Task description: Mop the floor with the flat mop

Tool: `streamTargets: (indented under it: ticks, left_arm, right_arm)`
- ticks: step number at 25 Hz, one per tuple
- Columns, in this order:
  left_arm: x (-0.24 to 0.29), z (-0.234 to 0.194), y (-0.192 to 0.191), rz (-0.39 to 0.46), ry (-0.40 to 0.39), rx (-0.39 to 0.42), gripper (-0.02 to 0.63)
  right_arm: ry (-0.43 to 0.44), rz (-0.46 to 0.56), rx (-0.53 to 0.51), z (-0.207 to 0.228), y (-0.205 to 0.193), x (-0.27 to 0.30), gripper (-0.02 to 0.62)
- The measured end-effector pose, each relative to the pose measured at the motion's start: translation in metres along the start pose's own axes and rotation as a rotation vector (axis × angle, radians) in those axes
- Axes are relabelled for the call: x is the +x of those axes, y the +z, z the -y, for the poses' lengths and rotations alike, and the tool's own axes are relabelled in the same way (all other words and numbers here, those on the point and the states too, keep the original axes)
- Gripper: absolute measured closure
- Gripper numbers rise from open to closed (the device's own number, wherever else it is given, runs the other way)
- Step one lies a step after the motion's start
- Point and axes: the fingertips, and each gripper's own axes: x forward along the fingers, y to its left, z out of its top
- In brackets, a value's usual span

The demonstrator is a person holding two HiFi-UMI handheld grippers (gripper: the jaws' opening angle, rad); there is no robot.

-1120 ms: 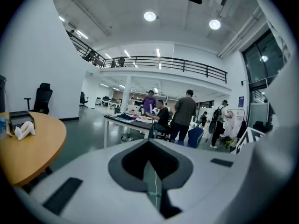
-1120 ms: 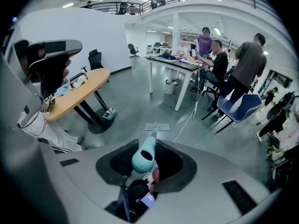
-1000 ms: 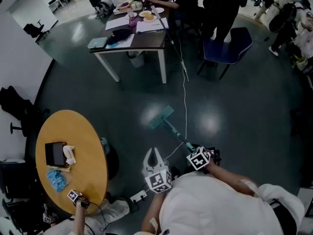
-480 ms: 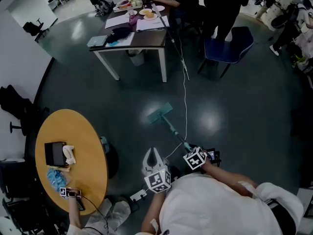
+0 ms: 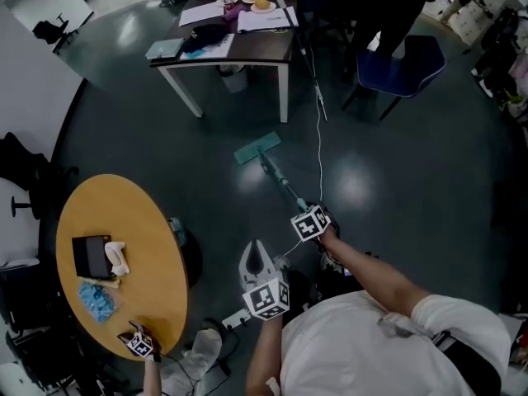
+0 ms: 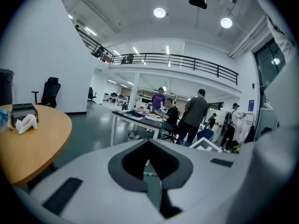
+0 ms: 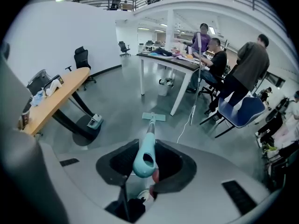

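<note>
The flat mop's teal head (image 5: 256, 148) lies flat on the dark floor, short of the desk. Its pole (image 5: 280, 186) slants back to my right gripper (image 5: 304, 213), which is shut on the handle. In the right gripper view the teal handle end (image 7: 144, 156) sits between the jaws of the right gripper (image 7: 145, 148), and the mop head (image 7: 153, 117) shows far down the pole. My left gripper (image 5: 255, 249) hovers lower left of the right one, apart from the mop. In its own view the left gripper (image 6: 149, 143) has its jaws together on nothing.
A round wooden table (image 5: 140, 221) with small items stands at the left, with a marker-wearing hand (image 5: 140, 342) beside it. A desk (image 5: 264, 52), seated and standing people and a blue chair (image 5: 400, 64) lie ahead. A white cable (image 5: 320, 134) trails across the floor beside the mop.
My right gripper has pushed forward with the handle, sliding the mop head farther across the floor toward the desk. The left gripper has hardly moved.
</note>
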Motion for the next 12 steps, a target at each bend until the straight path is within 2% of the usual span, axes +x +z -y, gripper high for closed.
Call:
streamTargets:
  ticks: [3,7,12]
  left_arm:
    - [0.007,-0.01,0.001,-0.005,0.006,-0.021,0.6]
    - [0.007,-0.027,-0.002,-0.021,0.015,-0.029,0.6]
    - [0.0,-0.047,-0.01,-0.047,0.046,-0.034,0.6]
  right_arm:
    - [-0.016,-0.014,-0.023,0.005,0.031,0.047,0.482]
    - [-0.047,-0.019,0.004,0.015,0.075,0.102,0.482]
    - [-0.078,0.009,-0.012,0.026,0.134,0.144,0.483]
